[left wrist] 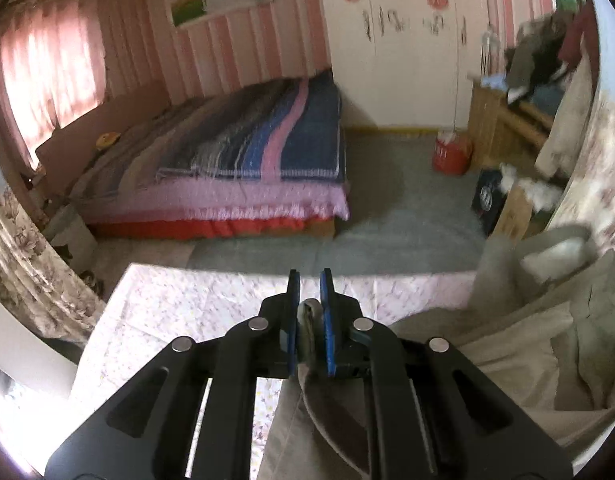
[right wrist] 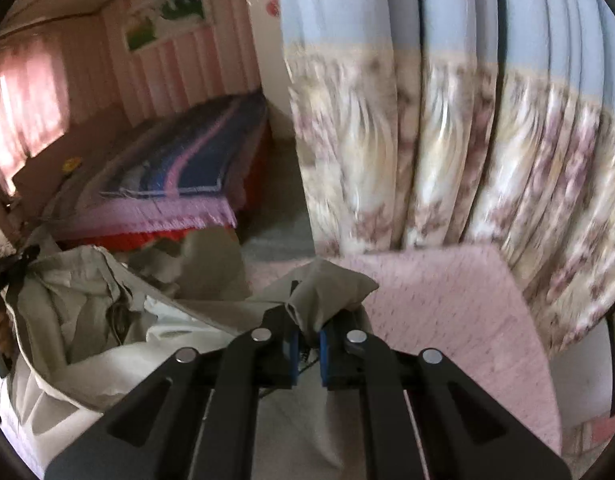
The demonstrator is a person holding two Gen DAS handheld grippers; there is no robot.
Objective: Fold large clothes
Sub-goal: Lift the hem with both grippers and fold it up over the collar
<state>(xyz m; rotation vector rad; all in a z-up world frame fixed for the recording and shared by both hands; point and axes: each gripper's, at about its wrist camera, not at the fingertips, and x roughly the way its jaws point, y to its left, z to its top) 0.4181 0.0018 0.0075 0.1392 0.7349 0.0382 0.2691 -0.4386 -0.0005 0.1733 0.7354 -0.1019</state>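
Gripping edges of a large beige cloth garment (right wrist: pixel 107 320), the left gripper (left wrist: pixel 310 292) and right gripper (right wrist: pixel 307 320) are clamped; it is bunched at lower frame over a pink floral-sheeted surface (left wrist: pixel 167 320). Spreading flat is judged next.

The flowered curtain (right wrist: pixel 447 140) at right is smeared by motion blur, its pattern unreadable. The far bed (left wrist: pixel 243 148) is soft, and the clutter on the wooden shelf (left wrist: pixel 495 120) cannot be told apart. The beige garment (left wrist: pixel 519 344) runs off the near and right edges. The right gripper (right wrist: pixel 307 344) has its fingertips buried under bunched cloth.
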